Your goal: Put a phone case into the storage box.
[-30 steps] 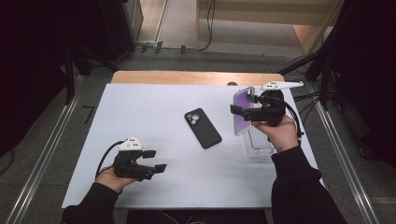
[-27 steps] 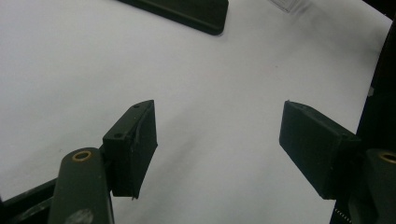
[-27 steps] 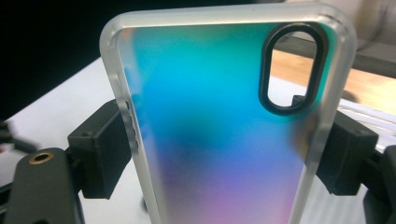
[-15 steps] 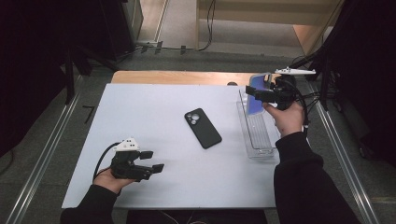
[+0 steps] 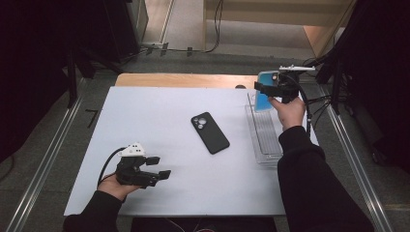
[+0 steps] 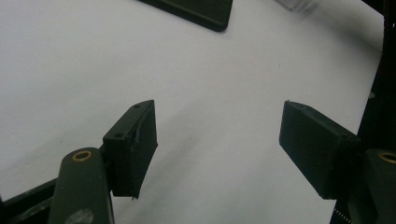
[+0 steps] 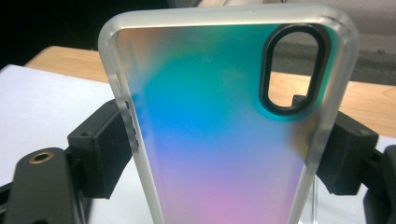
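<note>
At the far right of the white table top [image 5: 159, 125], the right gripper [image 5: 265, 90] pinches an iridescent blue-to-pink phone case with a frosted clear rim [image 5: 265, 92] across its width. Both jaws press on the long edges, case upright, oval camera cutout at the top in the right gripper view [image 7: 233, 121]. Case is raised just above the far end of a clear plastic tray [image 5: 266, 140] that lies along the table's right side; can't tell if the two touch.

Black smartphone [image 5: 210, 133] lies camera side up near table centre, angled, well apart from both grippers; its corner shows at the top of the left gripper view [image 6: 196, 11].

Left gripper [image 5: 159, 176] sits low at the near left of the table, jaws spread wide with nothing between them, only bare table surface behind [image 6: 215, 154].
</note>
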### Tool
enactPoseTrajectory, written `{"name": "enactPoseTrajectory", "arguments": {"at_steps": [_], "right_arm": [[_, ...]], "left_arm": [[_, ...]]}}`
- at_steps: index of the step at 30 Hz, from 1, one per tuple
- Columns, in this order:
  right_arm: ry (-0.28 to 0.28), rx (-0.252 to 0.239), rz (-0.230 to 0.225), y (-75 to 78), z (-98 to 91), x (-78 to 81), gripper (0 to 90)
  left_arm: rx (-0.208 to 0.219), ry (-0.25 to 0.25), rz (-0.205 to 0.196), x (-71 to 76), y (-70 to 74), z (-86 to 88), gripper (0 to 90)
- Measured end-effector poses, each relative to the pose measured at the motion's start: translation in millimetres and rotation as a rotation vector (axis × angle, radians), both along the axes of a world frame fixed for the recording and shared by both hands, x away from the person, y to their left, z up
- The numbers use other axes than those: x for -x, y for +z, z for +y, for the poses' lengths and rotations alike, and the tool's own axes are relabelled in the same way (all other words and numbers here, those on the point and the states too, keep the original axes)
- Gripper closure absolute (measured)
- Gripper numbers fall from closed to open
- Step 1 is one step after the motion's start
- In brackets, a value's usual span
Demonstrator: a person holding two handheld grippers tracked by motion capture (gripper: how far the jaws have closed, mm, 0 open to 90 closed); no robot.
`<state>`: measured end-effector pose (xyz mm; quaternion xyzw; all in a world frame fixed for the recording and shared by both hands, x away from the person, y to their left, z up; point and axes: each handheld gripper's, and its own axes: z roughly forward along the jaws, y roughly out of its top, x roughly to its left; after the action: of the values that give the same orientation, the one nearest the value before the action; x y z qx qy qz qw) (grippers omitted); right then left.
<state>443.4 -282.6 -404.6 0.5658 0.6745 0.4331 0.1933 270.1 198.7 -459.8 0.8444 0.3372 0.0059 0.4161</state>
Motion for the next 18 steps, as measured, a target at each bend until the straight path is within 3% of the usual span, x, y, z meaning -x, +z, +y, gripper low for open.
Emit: {"name": "enactPoseTrajectory", "arguments": {"at_steps": [7, 13, 15, 18], "right_arm": [[-0.048, 0.001, 0.033, -16.9, 4.0, -17.2, 14.8], [-0.087, 0.040, 0.044, -28.5, 6.5, -28.2, 14.5], [-0.122, 0.027, 0.066, -33.0, 5.7, -31.0, 14.5], [-0.130, 0.020, 0.073, -39.2, 5.5, -35.5, 14.5]], "left_arm": [[-0.003, -0.004, 0.004, -0.2, -0.5, -0.4, 28.3], [0.000, -0.009, 0.005, -0.5, -1.3, -0.9, 28.3], [-0.001, -0.010, 0.007, -0.6, -1.3, -0.9, 28.4], [0.004, -0.010, 0.009, -1.1, -1.4, -1.0, 28.4]]}}
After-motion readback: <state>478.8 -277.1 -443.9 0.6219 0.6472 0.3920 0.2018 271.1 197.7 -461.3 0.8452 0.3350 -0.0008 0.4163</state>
